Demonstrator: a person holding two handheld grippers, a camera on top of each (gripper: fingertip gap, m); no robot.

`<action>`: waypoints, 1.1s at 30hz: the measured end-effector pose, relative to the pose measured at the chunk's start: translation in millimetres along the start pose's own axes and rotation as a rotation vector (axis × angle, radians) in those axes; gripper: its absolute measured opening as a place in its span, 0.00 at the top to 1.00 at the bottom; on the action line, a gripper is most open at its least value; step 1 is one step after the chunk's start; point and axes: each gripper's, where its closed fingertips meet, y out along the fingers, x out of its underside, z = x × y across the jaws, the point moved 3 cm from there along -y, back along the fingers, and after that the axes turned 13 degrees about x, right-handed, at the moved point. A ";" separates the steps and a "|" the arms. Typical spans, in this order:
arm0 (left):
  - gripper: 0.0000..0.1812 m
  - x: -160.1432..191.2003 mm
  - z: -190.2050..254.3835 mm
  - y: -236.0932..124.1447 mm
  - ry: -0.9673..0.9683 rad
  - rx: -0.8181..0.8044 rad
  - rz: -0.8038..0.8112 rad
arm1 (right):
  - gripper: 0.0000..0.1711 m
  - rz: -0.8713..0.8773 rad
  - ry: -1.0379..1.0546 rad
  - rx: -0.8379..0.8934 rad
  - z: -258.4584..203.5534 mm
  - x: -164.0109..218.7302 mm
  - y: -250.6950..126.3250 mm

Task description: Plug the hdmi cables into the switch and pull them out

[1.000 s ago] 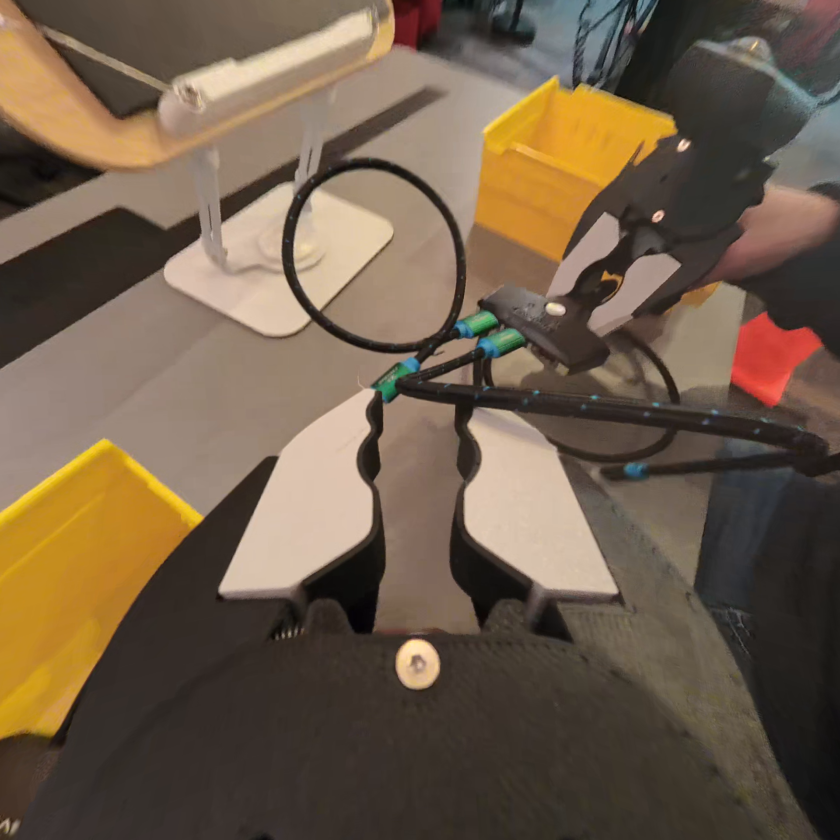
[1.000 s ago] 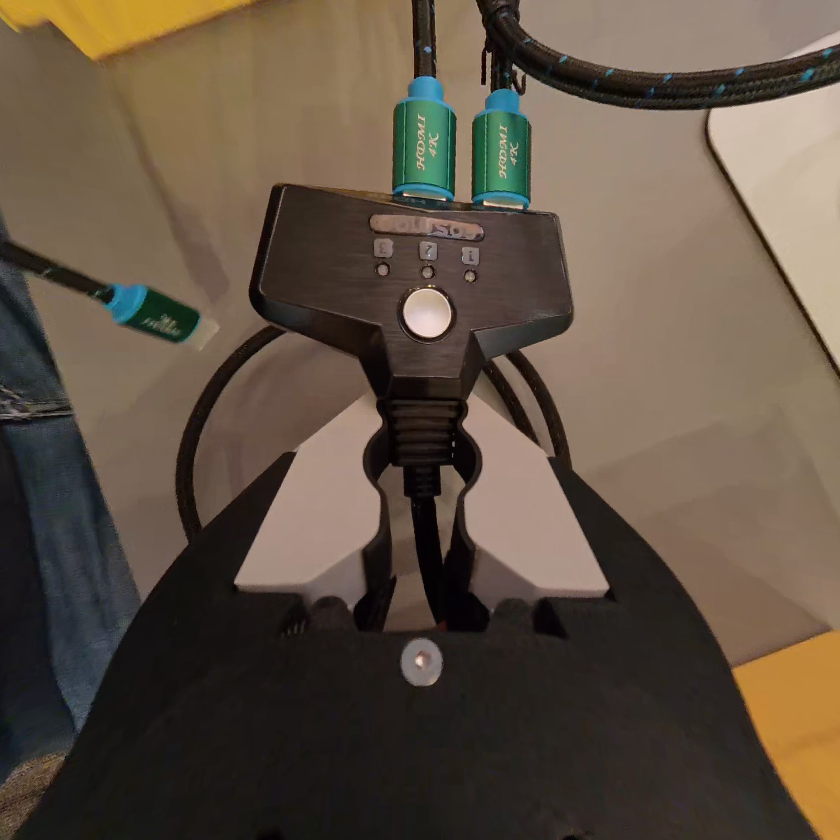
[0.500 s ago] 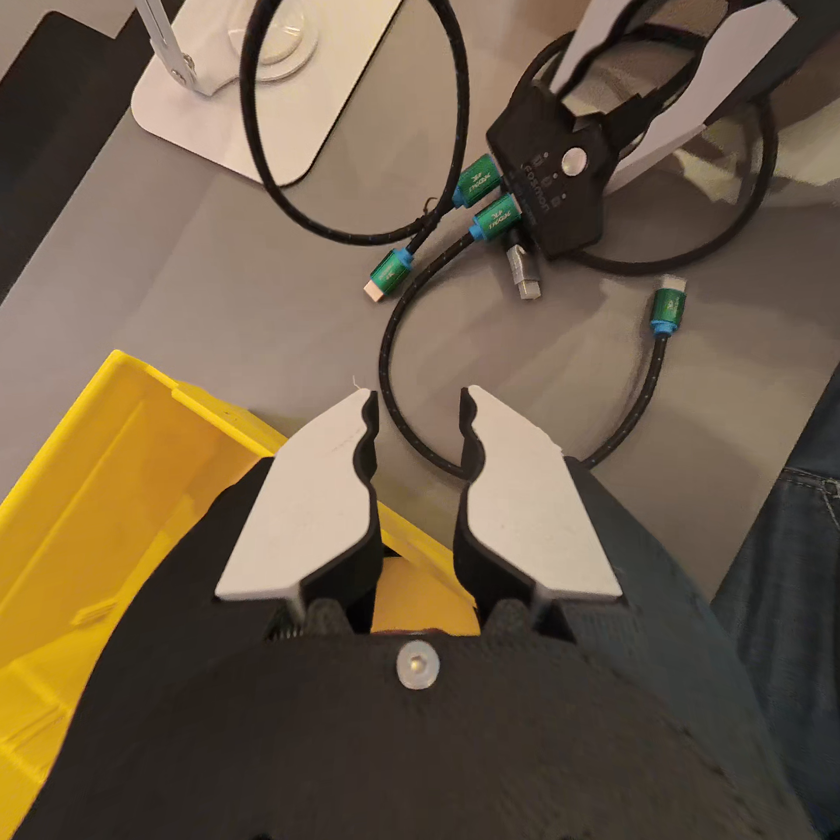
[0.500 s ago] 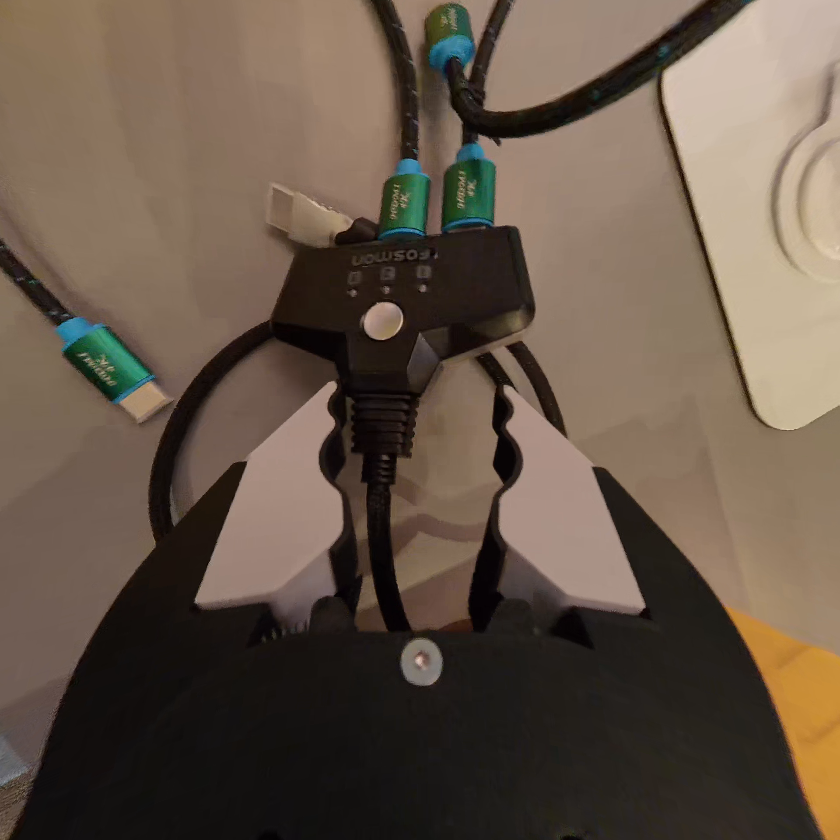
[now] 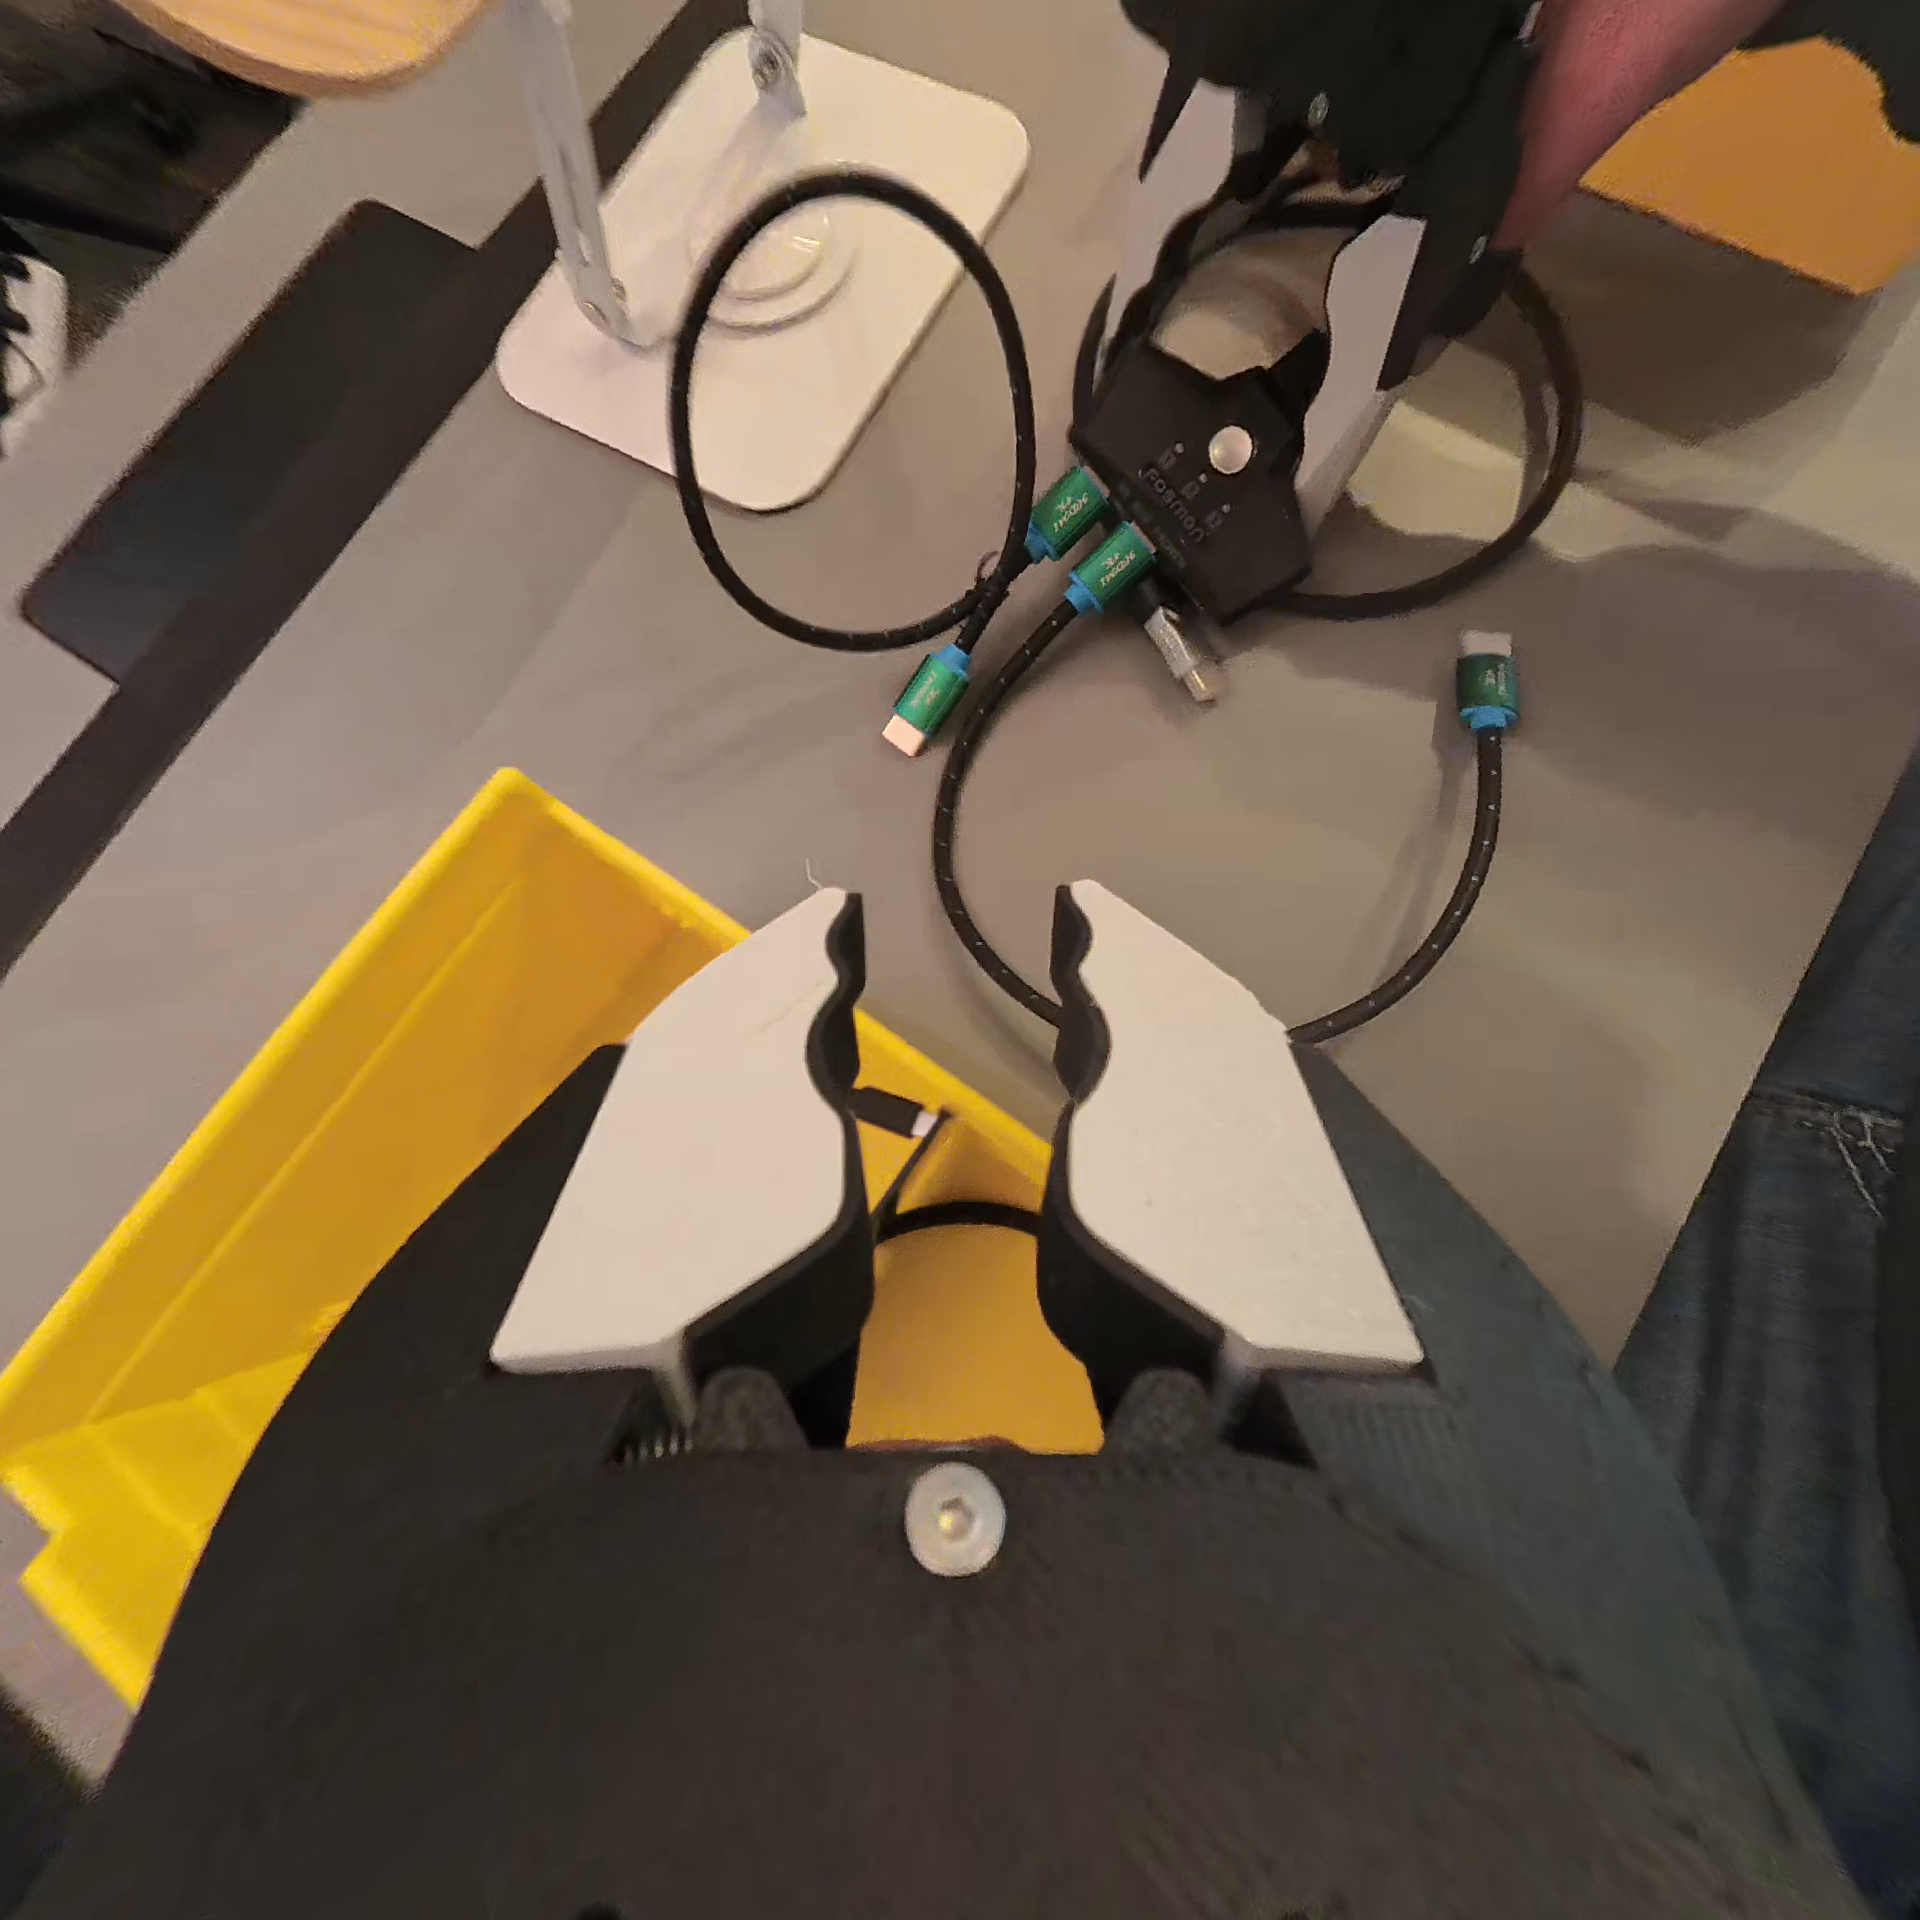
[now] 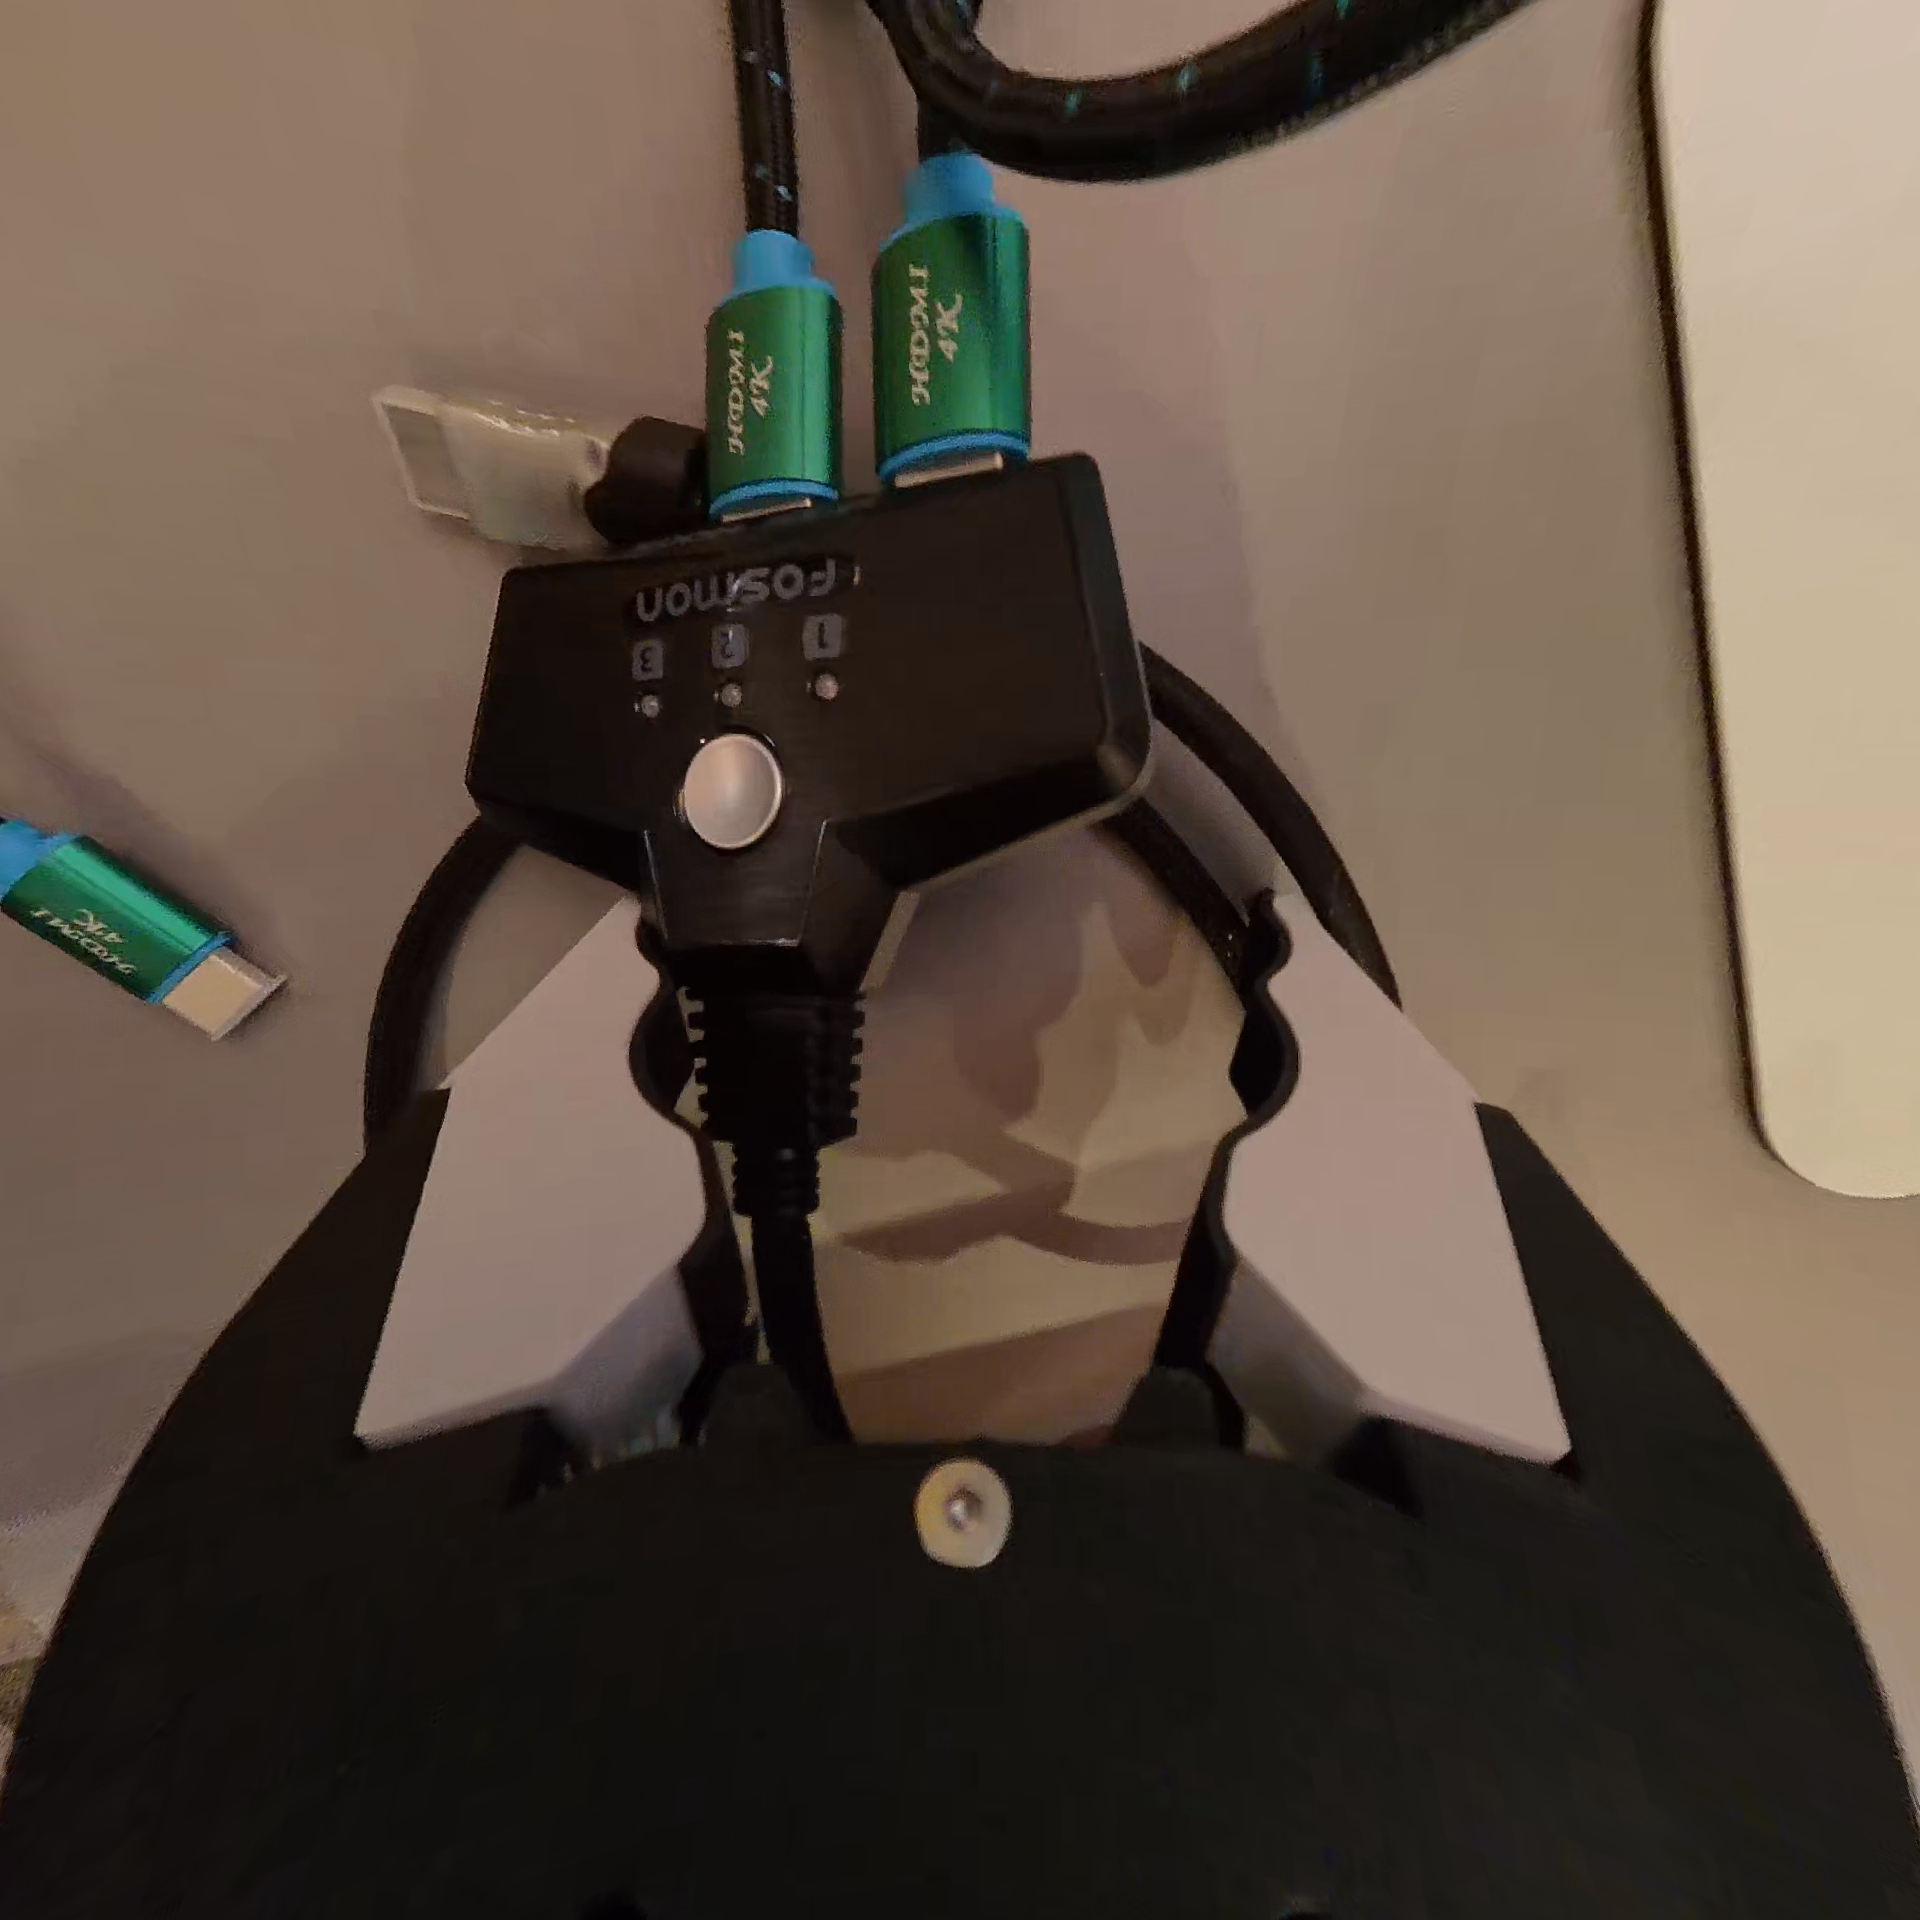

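The black HDMI switch (image 5: 1195, 488) lies on the grey table with two green plugs (image 5: 1065, 509) in its ports; both also show in the right wrist view (image 6: 774, 405). Two loose green plugs (image 5: 925, 701) (image 5: 1486, 681) lie nearby on the braided cables. The switch's own silver plug (image 5: 1179, 649) rests beside it. My right gripper (image 6: 956, 956) is open, its fingers either side of the switch's (image 6: 831, 727) ribbed tail, which leans on the left finger. My left gripper (image 5: 956, 914) is open and empty, well back from the switch.
A yellow bin (image 5: 312, 1091) with a thin black cable in it sits under my left gripper. A white stand base (image 5: 769, 301) is behind the cable loop. Another yellow bin (image 5: 1766, 187) is at the far right. A person's jeans-clad leg (image 5: 1818, 1039) is at the table's right edge. The gap from one gripper's tips to the other's is roughly 30 cm. My right gripper is the nearer one to the switch's own silver plug (image 5: 1179, 649): about 7 cm, against 20 cm.
My right gripper has opened and let go of the switch's tail, and the switch now lies on the table. My left gripper has pulled back from the cables to above the yellow bin.
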 end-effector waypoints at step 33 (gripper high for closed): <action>0.82 -7.7 -12.0 -125.2 -0.023 -0.140 0.296 | 0.39 -0.036 -0.070 -0.069 -1.0 -2.9 -2.5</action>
